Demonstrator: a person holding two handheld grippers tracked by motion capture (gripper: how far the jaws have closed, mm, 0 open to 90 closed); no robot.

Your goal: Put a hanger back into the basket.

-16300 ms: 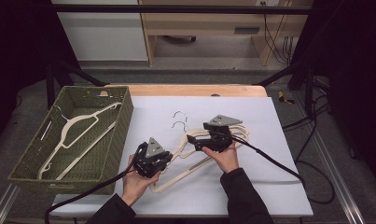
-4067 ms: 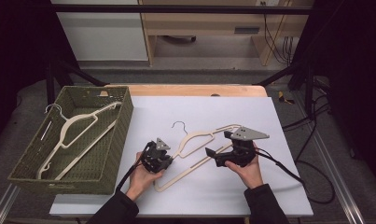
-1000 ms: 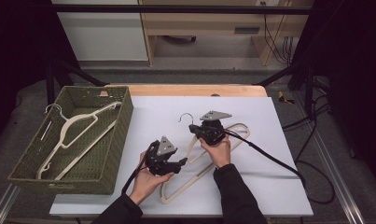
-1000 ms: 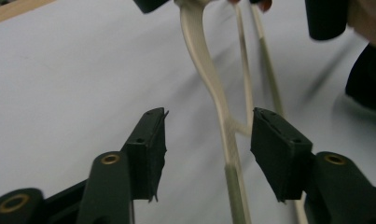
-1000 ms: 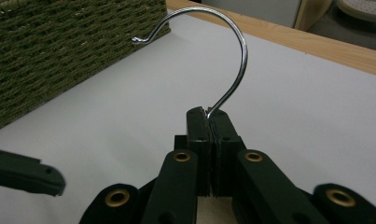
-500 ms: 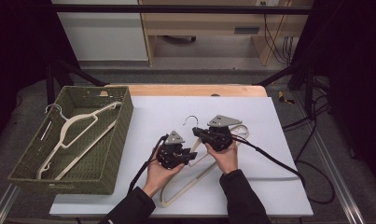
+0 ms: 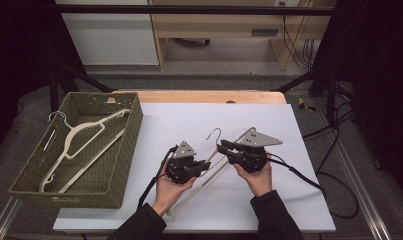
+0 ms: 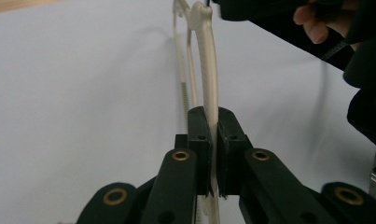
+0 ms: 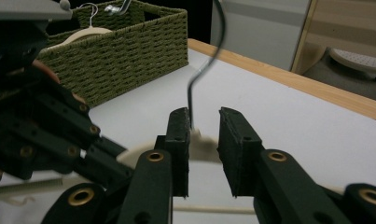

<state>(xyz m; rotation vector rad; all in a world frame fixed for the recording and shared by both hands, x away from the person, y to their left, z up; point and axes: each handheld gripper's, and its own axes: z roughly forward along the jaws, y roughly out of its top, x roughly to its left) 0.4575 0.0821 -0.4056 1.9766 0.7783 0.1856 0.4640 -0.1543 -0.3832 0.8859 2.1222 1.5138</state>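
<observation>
Item: cream hanger (image 7: 209, 167), being held raised over the white desk (image 7: 299, 200) between both grippers. Its arm is being clamped by the closed left gripper (image 8: 212, 154). The right gripper (image 9: 203, 140), just parted, is standing loosely around the hanger's neck. No legible writing is being shown.

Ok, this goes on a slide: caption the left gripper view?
Left hand-held gripper shut on a cream hanger's arm above the white table.

The high view looks down from above the table (image 7: 299, 150); both gripper views sit close, low over the hanger (image 8: 206, 56) they share.
</observation>
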